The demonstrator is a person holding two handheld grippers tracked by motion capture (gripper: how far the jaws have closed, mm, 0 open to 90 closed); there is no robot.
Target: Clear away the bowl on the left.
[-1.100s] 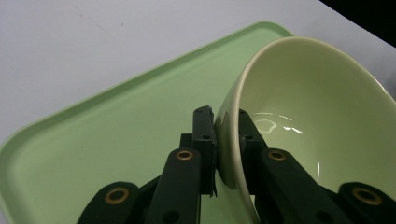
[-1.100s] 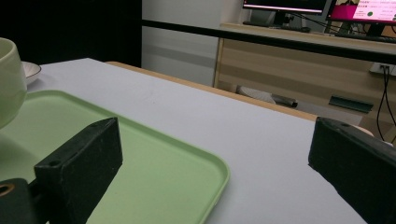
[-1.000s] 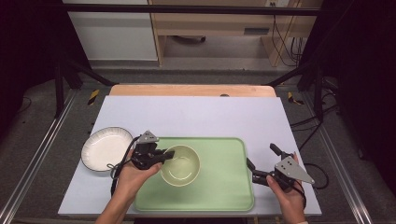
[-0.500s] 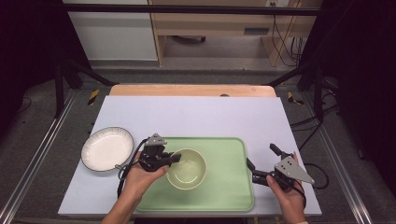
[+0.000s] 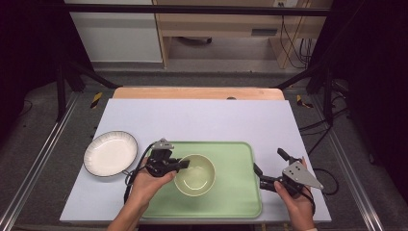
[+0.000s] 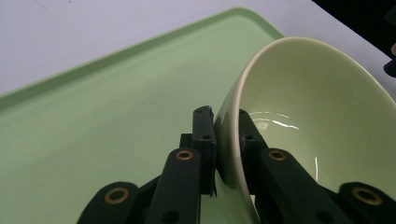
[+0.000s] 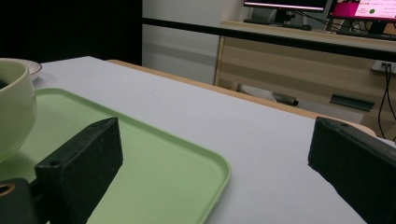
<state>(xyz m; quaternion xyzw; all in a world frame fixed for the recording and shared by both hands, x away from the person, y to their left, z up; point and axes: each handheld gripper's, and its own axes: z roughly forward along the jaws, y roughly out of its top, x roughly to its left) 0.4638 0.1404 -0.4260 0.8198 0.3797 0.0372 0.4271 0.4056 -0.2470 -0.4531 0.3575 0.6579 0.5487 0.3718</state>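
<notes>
A pale green bowl (image 5: 195, 174) is over the left half of the green tray (image 5: 235, 202). My left gripper (image 5: 185, 165) is shut on the bowl's left rim. In the left gripper view, one jaw presses outside the bowl's (image 6: 317, 135) wall and one inside, with the tray (image 6: 93, 140) beneath. My right gripper (image 5: 269, 162) is just off the tray's right edge, open, with nothing between its jaws. The right gripper view looks across the tray (image 7: 163, 177) to the bowl (image 7: 14, 107) at far left. I cannot tell whether the bowl rests on the tray or hangs just above it.
A white ribbed plate (image 5: 110, 153) lies on the pale table (image 5: 207, 120) to the left of the tray. A wooden strip (image 5: 197, 93) runs along the table's far edge. Black stands and cables sit on the floor at both sides.
My left gripper has carried the bowl a little to the right, further over the tray. The right gripper has stayed where it was.
</notes>
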